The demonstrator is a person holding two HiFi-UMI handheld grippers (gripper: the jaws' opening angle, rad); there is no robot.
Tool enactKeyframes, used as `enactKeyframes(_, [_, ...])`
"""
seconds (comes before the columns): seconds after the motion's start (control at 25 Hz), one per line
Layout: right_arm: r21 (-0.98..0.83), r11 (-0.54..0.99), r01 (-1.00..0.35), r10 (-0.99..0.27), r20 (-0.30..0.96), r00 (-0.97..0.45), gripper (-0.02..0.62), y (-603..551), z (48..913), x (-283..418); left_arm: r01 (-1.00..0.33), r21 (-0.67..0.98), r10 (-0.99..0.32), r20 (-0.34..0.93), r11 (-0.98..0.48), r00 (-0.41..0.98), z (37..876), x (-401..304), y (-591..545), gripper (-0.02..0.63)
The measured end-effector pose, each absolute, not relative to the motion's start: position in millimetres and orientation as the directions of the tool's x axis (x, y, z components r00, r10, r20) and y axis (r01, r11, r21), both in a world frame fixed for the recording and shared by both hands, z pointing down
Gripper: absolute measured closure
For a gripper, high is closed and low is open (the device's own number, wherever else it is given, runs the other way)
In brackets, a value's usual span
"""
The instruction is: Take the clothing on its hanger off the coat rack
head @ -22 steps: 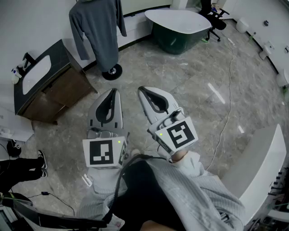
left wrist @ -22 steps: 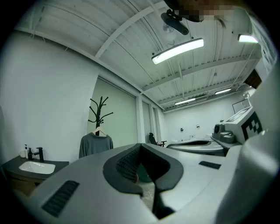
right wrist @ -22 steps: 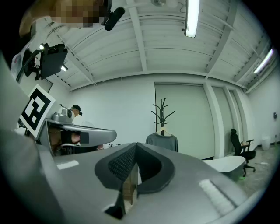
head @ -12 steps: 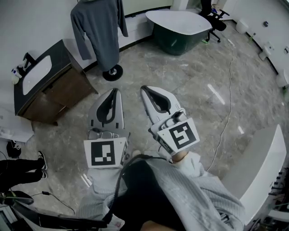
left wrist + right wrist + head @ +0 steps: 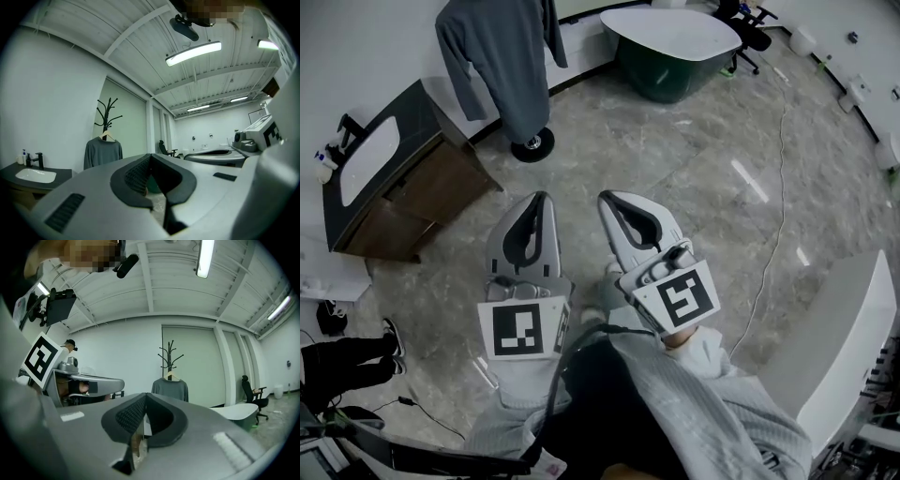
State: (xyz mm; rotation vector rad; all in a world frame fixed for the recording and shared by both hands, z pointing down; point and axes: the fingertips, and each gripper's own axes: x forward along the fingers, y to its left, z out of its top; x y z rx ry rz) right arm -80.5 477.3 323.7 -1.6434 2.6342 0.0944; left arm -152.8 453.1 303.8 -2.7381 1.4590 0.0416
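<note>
**Not at the rack yet**

Left gripper (image 5: 538,199) and right gripper (image 5: 607,198) are side by side, both pressed together on nothing. The grey sweater (image 5: 501,58) hangs on the coat rack (image 5: 108,111), well apart. I'd walk closer and open up before reaching. Versus a moment ago, the grippers sit slightly lower.

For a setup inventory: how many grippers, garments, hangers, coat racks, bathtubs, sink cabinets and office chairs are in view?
grippers: 2 (left gripper, right gripper, jaws shut and empty)
grey sweater: 1
hanger: 1
coat rack: 1
bathtub: 1
sink cabinet: 1
office chair: 1
Total: 8
</note>
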Motion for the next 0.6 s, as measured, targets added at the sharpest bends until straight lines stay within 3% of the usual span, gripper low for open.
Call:
enactKeyframes(0.32, [0.01, 0.493, -0.87, -0.87, -0.007, -0.493, 0.592, 373.9, 363.5, -40.3, -0.845, -0.027, -0.845, 0.008, -0.534, 0.534, 335.2, -115.0, 351.2, 0.601])
enactKeyframes(0.6, [0.037, 0.588, -0.808, -0.807, -0.053, -0.589, 0.592, 225.4, 324.5, 16.9, -0.883, -0.052, -0.883, -0.029, -0.467, 0.469, 300.8, -50.8, 206.1, 0.601])
